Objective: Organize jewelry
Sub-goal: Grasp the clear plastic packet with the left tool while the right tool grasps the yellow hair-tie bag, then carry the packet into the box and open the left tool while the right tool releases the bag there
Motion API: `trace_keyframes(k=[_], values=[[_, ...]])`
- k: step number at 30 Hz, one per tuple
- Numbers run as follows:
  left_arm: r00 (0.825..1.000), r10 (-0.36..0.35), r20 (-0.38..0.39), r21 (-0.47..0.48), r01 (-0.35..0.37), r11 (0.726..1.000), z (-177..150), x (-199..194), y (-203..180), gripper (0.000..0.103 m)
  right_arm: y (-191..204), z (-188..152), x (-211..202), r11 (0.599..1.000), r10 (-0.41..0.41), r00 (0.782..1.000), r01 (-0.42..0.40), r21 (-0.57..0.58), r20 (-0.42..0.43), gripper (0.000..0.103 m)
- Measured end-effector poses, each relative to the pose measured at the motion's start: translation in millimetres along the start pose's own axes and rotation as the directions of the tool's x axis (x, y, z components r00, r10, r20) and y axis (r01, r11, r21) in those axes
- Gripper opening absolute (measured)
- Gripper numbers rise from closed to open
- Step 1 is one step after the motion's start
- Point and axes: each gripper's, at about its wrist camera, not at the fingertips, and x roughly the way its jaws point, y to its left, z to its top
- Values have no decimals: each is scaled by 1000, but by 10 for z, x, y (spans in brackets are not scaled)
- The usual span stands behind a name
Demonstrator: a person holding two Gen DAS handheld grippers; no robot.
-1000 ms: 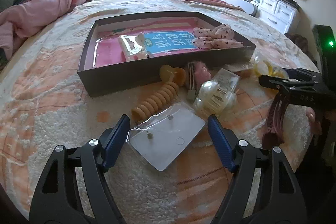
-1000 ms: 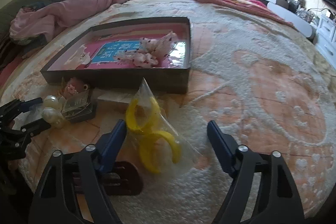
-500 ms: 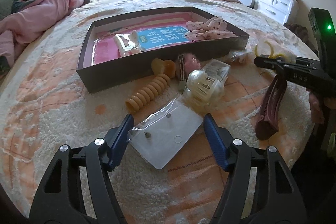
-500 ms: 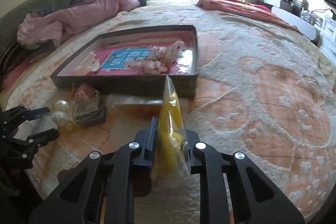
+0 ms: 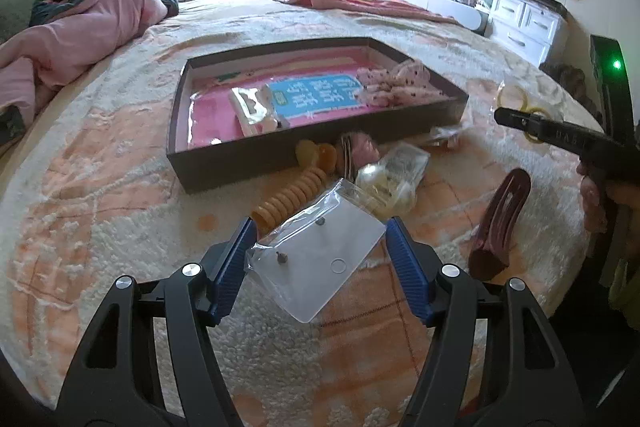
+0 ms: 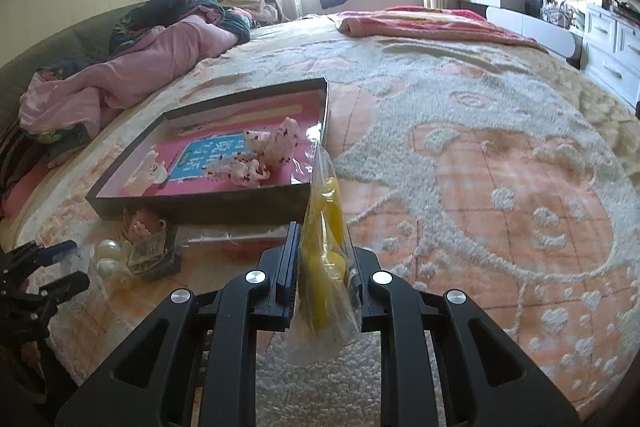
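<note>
A clear packet with small earrings on a white card [image 5: 320, 259] sits between my left gripper's [image 5: 318, 247] blue pads, and its side corners touch both pads. My right gripper [image 6: 324, 267] is shut on a clear bag of yellow rings [image 6: 324, 223], held upright above the bedspread. The left wrist view shows that bag [image 5: 516, 95] at the right gripper's tip [image 5: 508, 115], to the right of the box. The shallow dark box [image 5: 240, 163] with a pink lining holds spotted scrunchies [image 5: 396, 83] and a foil packet [image 5: 252, 107].
Loose pieces lie in front of the box: an orange spiral hair tie [image 5: 288, 199], a pink ornament [image 5: 360, 151], a pearly clip in a clear pack [image 5: 388, 179] and a dark red hair clip [image 5: 500, 223]. Pink bedding [image 6: 140, 75] is piled at far left. The bed's edge is close below.
My right gripper shut on the bag of yellow rings and raised it off the bed. My left gripper's jaws narrowed onto the earring packet.
</note>
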Motion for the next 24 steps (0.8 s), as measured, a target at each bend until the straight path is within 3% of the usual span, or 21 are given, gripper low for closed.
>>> trace_keyframes(k=[24], values=[[996, 22, 90, -81, -15, 997, 367, -19, 257, 58, 506, 372, 139, 992, 96, 995, -93, -80, 29, 18]])
